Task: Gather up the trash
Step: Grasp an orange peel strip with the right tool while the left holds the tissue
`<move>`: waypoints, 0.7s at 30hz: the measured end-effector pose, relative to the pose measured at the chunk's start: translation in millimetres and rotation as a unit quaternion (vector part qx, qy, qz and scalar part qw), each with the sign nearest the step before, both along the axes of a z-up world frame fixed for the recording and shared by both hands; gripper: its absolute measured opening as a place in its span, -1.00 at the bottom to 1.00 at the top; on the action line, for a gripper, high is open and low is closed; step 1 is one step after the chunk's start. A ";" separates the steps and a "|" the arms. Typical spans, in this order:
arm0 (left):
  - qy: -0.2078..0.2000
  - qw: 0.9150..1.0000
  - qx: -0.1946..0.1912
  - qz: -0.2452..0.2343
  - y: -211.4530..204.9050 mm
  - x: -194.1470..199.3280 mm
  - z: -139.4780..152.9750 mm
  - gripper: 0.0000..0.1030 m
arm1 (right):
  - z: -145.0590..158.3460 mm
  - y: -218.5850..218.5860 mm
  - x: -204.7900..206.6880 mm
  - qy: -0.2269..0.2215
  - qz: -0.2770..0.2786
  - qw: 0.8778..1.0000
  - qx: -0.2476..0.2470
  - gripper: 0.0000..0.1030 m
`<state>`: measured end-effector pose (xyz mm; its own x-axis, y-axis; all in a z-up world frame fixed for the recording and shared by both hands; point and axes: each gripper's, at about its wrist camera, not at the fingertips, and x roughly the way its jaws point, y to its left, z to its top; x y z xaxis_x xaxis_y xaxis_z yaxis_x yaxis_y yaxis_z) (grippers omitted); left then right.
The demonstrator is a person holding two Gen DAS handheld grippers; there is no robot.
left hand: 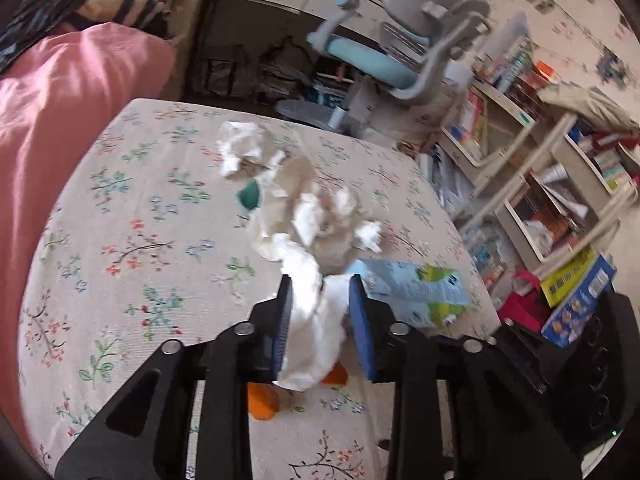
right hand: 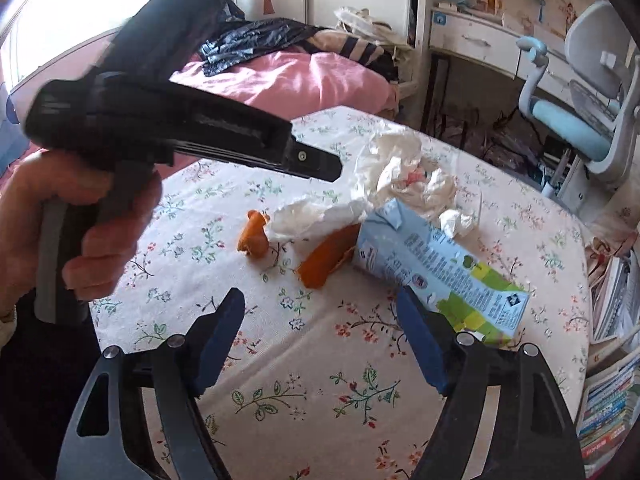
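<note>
Crumpled white tissues and plastic wrap (left hand: 304, 208) lie in a heap on the floral tablecloth (left hand: 132, 248). My left gripper (left hand: 322, 296) has its blue pads around a white tissue (left hand: 316, 328) at the near end of the heap; the pads touch it loosely. Two orange peel pieces (left hand: 262, 402) lie under it. A flattened blue-green carton (left hand: 416, 292) lies to the right. In the right wrist view my right gripper (right hand: 320, 308) is open and empty above the cloth, just short of the carton (right hand: 436, 268), the peels (right hand: 326, 258) and the tissue heap (right hand: 400, 176).
A pink bed (left hand: 60, 120) borders the table on the left. A grey-blue desk chair (left hand: 400, 52) stands behind it, and shelves of books (left hand: 560, 184) stand on the right. My hand with the left gripper's body (right hand: 160, 128) hangs over the table's left side.
</note>
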<state>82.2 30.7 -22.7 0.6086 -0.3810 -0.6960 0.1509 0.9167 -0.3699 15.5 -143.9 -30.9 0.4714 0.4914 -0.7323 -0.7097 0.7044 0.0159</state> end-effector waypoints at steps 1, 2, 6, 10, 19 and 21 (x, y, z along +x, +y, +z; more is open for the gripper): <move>0.000 1.000 0.021 -0.012 -7.8 -1.1 -0.6 -0.14 | -3.9 -0.8 5.6 0.011 -0.010 1.000 -0.002 0.45; 0.000 0.998 0.051 -0.021 -15.7 -1.6 -2.4 -0.05 | -6.9 -2.4 9.2 0.020 -0.017 1.000 -0.002 0.45; 0.023 0.992 0.118 -0.038 -30.9 2.9 -16.3 0.00 | -11.8 -4.4 13.3 0.030 -0.028 0.999 -0.002 0.45; 0.058 0.991 0.120 0.008 -15.0 12.6 -29.8 0.00 | -10.7 0.3 13.3 0.034 -0.022 0.999 -0.001 0.45; 0.072 0.994 0.058 0.050 10.2 19.8 -32.8 -0.82 | -7.3 18.3 28.2 0.058 -0.023 0.997 0.034 0.25; 0.057 0.995 0.046 0.064 17.2 17.7 -23.9 -0.84 | -6.8 21.7 31.4 0.065 -0.027 0.997 0.043 0.21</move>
<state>99.9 47.9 -46.6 0.5630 -0.2363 -0.7920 -0.0083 0.9566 -0.2913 46.9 -122.2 -37.8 0.4021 0.5312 -0.7457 -0.6586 0.7336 0.1674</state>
